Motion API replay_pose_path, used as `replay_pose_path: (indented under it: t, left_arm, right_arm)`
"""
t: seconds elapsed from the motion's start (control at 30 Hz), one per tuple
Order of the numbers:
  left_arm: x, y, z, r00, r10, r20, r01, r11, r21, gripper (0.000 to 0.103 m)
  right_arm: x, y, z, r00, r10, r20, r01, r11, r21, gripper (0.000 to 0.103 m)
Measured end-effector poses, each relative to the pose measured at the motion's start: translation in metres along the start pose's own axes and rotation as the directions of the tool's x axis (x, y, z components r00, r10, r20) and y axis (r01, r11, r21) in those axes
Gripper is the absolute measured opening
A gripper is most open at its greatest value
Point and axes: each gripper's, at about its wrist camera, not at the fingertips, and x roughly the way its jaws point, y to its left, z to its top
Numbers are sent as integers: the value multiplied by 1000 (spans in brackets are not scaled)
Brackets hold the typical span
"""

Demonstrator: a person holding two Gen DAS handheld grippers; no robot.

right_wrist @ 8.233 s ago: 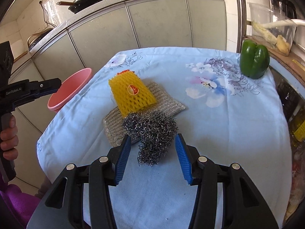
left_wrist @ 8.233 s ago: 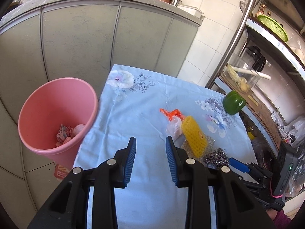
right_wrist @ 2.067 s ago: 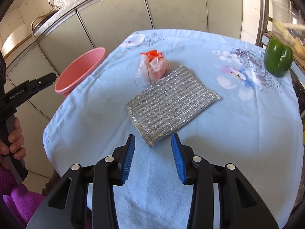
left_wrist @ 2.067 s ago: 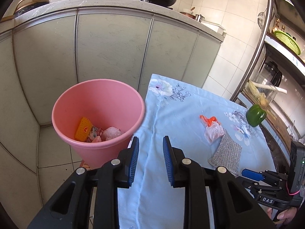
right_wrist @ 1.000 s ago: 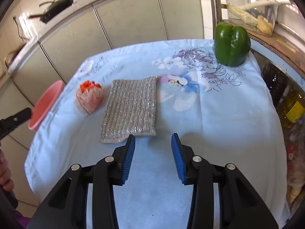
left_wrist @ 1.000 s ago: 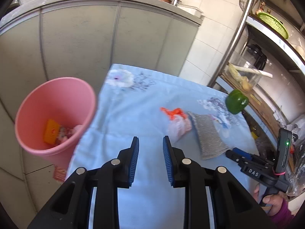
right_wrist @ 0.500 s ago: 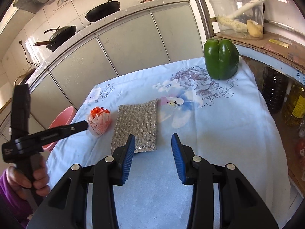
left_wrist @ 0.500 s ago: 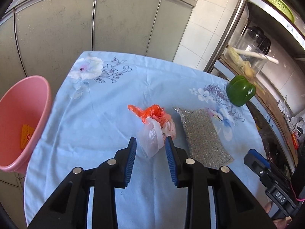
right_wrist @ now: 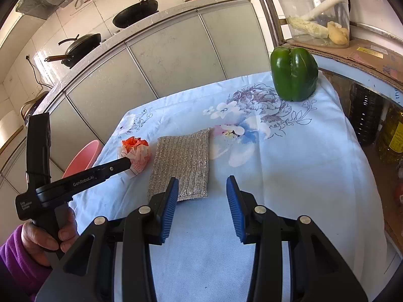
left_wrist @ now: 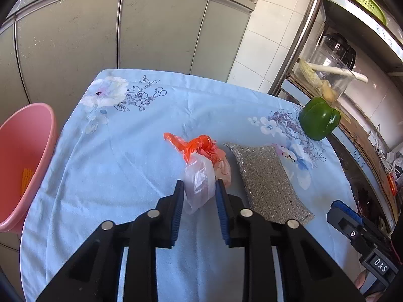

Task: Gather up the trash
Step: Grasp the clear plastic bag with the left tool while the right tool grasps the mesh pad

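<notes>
With a yellow scrap (left_wrist: 26, 180) already lying in the pink bin (left_wrist: 30, 151), the left gripper (left_wrist: 198, 194) has its fingers set around the knotted plastic bag (left_wrist: 201, 176) well right of the bin, seemingly touching but not clearly pinching, while the right gripper (right_wrist: 201, 197) hangs spread and empty, so the bag is left to carry over.
</notes>
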Motion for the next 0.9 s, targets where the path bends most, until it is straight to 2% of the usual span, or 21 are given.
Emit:
replay_pose_path:
  t: [0.1,0.27,0.4,0.53,0.6,0.9]
  left_arm:
    - [-6,1,-1,1000,5,17,-5,1000,8,17]
    - [-26,6,-5,998,0,60,0,1000,8,17]
    - [-43,12,-10,996,-7,84,6,1000,5,17]
    - [-57,20,-14,995,-19,102,19,1000,-7,17]
    - [-60,23,-15,994,-25,107,27,1000,-15,17]
    - [-73,33,-20,990,-38,135,42,999,-26,17]
  right_arm:
    - [2,0,1,1000,0,-8,0,1000,2,40]
    - [6,1,-1,999,5,-32,-5,1000,0,40]
    - [16,5,-3,991,32,-131,-32,999,1,40]
    - [29,-3,-10,965,142,-219,-111,983,150,41]
    - [29,-2,-10,969,135,-209,-104,983,151,45]
    - [48,6,3,977,94,-191,-61,984,169,45]
